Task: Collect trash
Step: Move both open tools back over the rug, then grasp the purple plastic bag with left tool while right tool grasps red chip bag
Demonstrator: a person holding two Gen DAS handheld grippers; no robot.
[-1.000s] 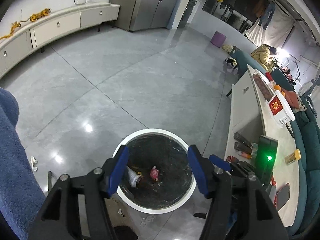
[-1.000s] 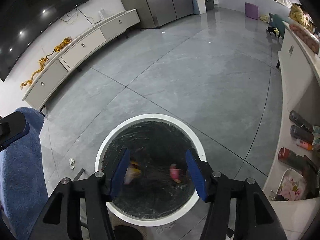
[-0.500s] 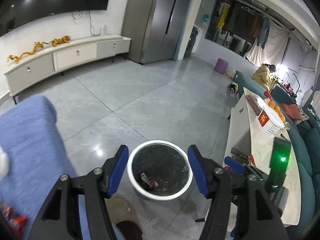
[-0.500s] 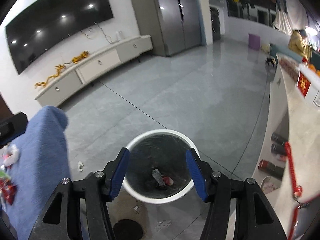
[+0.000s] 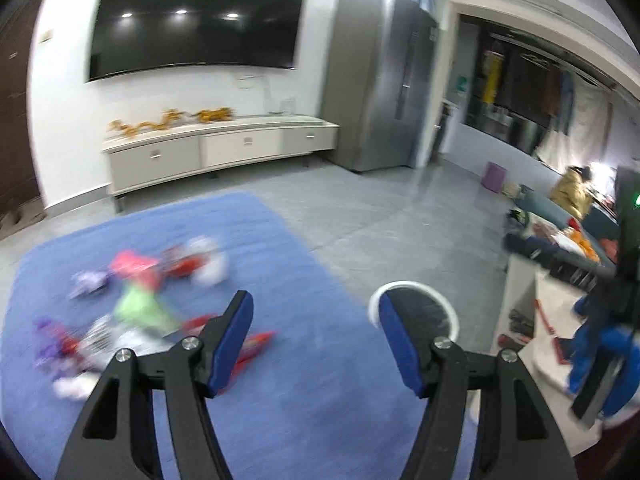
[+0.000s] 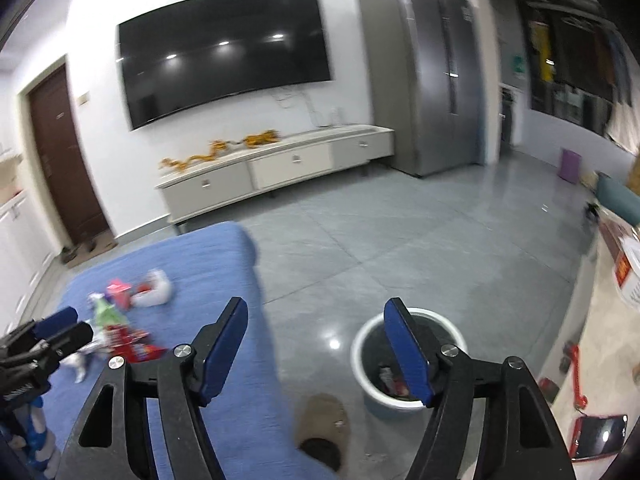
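The trash lies in a loose, motion-blurred heap on the left part of the blue cloth: pink, green, red, purple and white wrappers, none sharp enough to identify. In the right wrist view the same trash sits at the left side of the cloth, with a white piece at its far edge.

The left gripper hangs above the cloth, jaws wide apart, nothing between the blue pads. The heap lies left of its left finger.

The right gripper is also spread wide and empty. Its left finger is over the cloth edge; its right finger overlaps the bin.

The bin is white-rimmed, stands on the grey floor just right of the cloth, and holds a few dark and red scraps. In the left wrist view the bin shows behind the right finger.

A brown slipper lies on the floor between cloth and bin.
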